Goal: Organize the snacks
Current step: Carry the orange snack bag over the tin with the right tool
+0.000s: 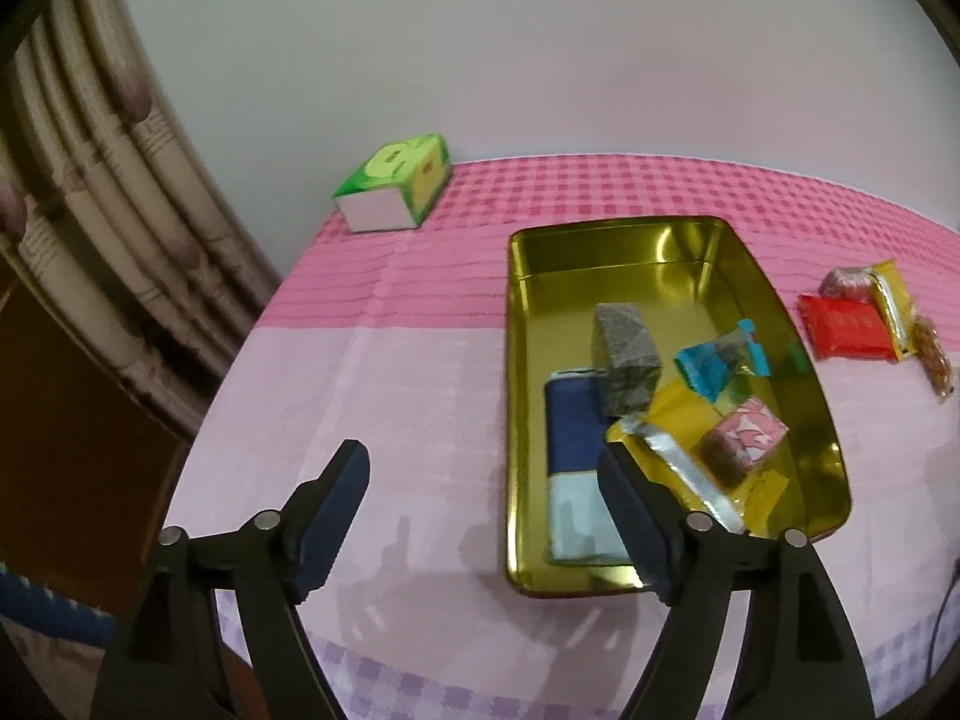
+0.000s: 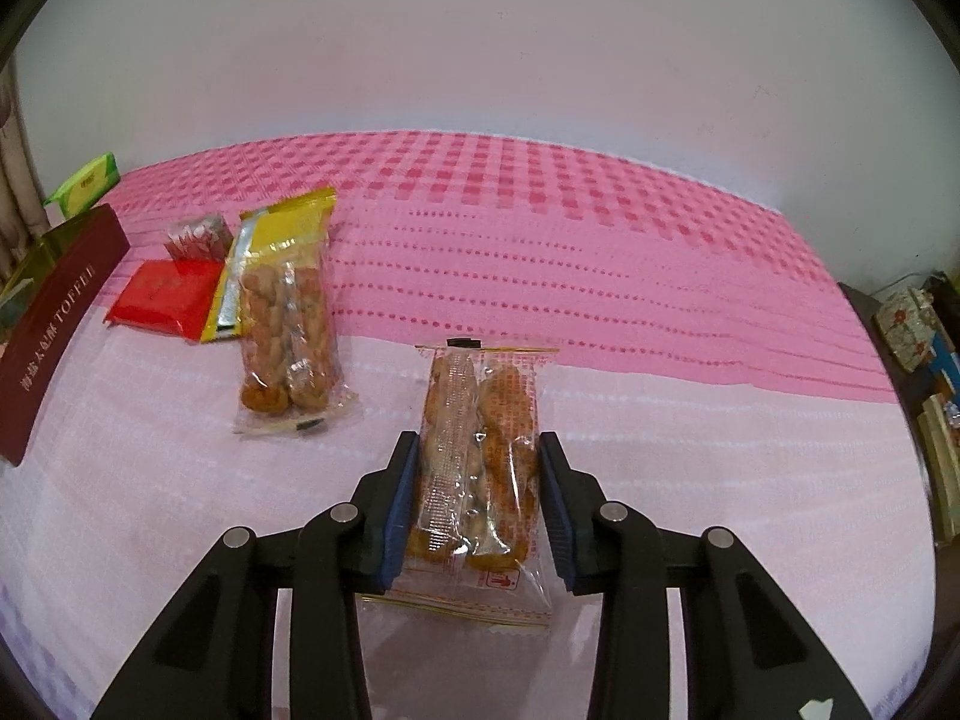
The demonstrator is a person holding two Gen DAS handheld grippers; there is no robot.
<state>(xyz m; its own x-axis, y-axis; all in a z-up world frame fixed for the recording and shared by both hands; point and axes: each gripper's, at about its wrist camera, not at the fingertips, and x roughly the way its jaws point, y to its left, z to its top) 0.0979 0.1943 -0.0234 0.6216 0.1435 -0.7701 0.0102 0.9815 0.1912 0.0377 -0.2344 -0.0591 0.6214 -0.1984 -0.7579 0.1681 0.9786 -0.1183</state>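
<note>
Right gripper (image 2: 480, 504) pinching a clear snack packet (image 2: 480, 468); left gripper (image 1: 483, 516) idle, wide.

Right fingers (image 2: 401, 516) press the packet's long sides, so it hangs lengthwise between them, likely ready for carrying. A second packet (image 2: 288, 348) lies ahead-left on the worktop (image 2: 660, 420). Left fingers (image 1: 333, 516) spread, holding nothing; gold tin (image 1: 522, 396), part-filled with snacks, sits just ahead-right, probably the destination.

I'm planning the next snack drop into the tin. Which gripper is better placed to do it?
Right. The right gripper already has the clear twist-snack pack between its pads, while the left gripper hangs open and empty beside the gold tin.
</note>
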